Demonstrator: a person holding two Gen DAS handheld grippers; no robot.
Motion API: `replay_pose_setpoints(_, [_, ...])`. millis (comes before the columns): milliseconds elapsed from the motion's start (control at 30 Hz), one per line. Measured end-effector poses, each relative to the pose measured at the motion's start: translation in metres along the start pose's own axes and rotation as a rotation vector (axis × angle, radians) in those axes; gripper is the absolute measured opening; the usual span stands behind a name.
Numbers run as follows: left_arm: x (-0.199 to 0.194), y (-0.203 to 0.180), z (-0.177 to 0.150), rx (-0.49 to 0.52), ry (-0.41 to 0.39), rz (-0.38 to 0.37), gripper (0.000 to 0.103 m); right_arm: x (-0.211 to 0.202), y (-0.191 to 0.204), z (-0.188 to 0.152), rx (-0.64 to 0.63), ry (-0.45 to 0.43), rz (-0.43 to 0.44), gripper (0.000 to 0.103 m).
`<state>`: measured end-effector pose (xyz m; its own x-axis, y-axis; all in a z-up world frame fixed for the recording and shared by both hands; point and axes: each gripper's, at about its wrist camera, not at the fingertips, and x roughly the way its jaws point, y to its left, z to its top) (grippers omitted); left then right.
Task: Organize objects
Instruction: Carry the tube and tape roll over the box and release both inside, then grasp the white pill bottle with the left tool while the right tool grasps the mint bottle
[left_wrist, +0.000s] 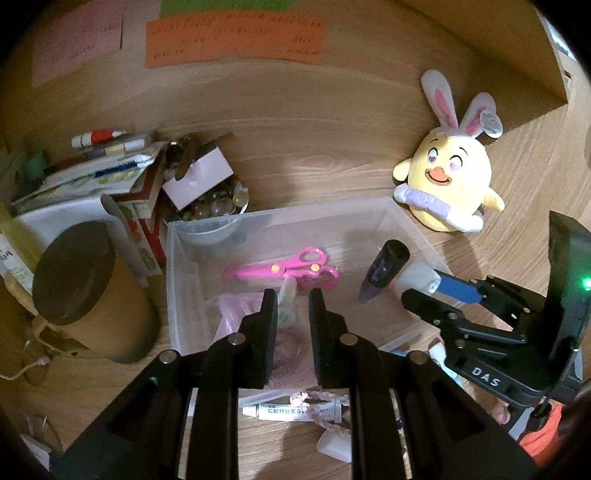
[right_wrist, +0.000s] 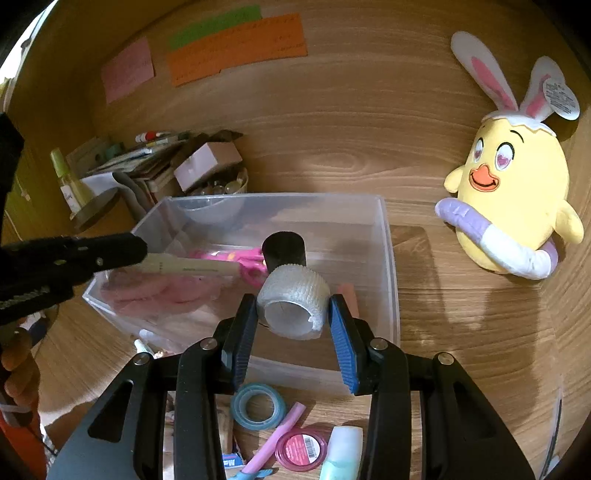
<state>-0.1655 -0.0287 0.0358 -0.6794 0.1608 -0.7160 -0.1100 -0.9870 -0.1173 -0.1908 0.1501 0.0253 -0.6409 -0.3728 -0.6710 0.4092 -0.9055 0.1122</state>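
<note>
A clear plastic bin (left_wrist: 184, 280) (right_wrist: 388, 258) sits on the wooden desk, holding pink scissors (left_wrist: 288, 269) (right_wrist: 247, 258) and pink fabric (right_wrist: 159, 291). My right gripper (right_wrist: 293, 312) (left_wrist: 421, 291) is shut on a white gauze roll (right_wrist: 295, 299) (left_wrist: 419, 278) above the bin's near right part; a dark tube (right_wrist: 284, 249) (left_wrist: 386, 269) stands just beyond it. My left gripper (left_wrist: 293, 299) (right_wrist: 142, 249) is shut on a pale slim tube (right_wrist: 192, 266) (left_wrist: 286, 301), held over the bin.
A yellow plush chick (left_wrist: 448, 177) (right_wrist: 513, 192) sits at right. A brown canister (left_wrist: 85, 291), boxes and a jar of beads (left_wrist: 218, 203) crowd the left. Tape rolls (right_wrist: 258, 406), a pink tin (right_wrist: 301, 448) and an ointment tube (left_wrist: 291, 411) lie in front of the bin.
</note>
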Motion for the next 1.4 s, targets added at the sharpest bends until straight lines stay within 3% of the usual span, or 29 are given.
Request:
replay_pose_setpoints(100, [-0.008, -0.002, -0.002, 0.006, -0.018, 0.006, 0.018, 0.000, 0.002, 0.000, -0.010, 0.005, -0.002, 0.037])
replay_pose_setpoints(233, [-0.020, -0.002, -0.006, 0.002, -0.047, 0.004, 0.039, -0.004, 0.004, -0.001, -0.011, 0.007, 0.009, 0.043])
replay_pose_setpoints(367, [-0.035, -0.008, -0.012, 0.024, -0.094, 0.037, 0.070, -0.020, 0.007, -0.002, -0.029, -0.024, 0.010, 0.055])
replay_pose_setpoints(467, [-0.047, -0.014, -0.020, 0.041, -0.125, 0.058, 0.085, -0.035, 0.010, -0.003, -0.043, -0.053, 0.008, 0.067])
replay_pose_setpoints(533, [-0.053, -0.017, -0.026, 0.048, -0.139, 0.064, 0.090, -0.046, 0.011, -0.006, -0.051, -0.074, 0.008, 0.070])
replay_pose_setpoints(700, [-0.058, -0.018, -0.045, 0.045, -0.131, 0.074, 0.095, -0.064, 0.008, -0.017, -0.058, -0.094, 0.005, 0.073])
replay_pose_setpoints(833, [-0.051, -0.017, -0.065, 0.037, -0.081, 0.055, 0.098, -0.068, -0.001, -0.032, -0.045, -0.076, -0.010, 0.073])
replay_pose_setpoints(1000, [-0.036, -0.017, -0.088, 0.029, -0.003, 0.044, 0.098, -0.064, -0.018, -0.055, 0.010, -0.015, -0.015, 0.074])
replay_pose_setpoints(1233, [-0.019, -0.027, -0.117, 0.051, 0.076, 0.025, 0.098, -0.053, -0.024, -0.086, -0.015, 0.080, -0.057, 0.074])
replay_pose_setpoints(1400, [-0.007, -0.039, -0.126, 0.097, 0.122, 0.019, 0.098, -0.044, -0.031, -0.096, 0.040, 0.126, -0.032, 0.074])
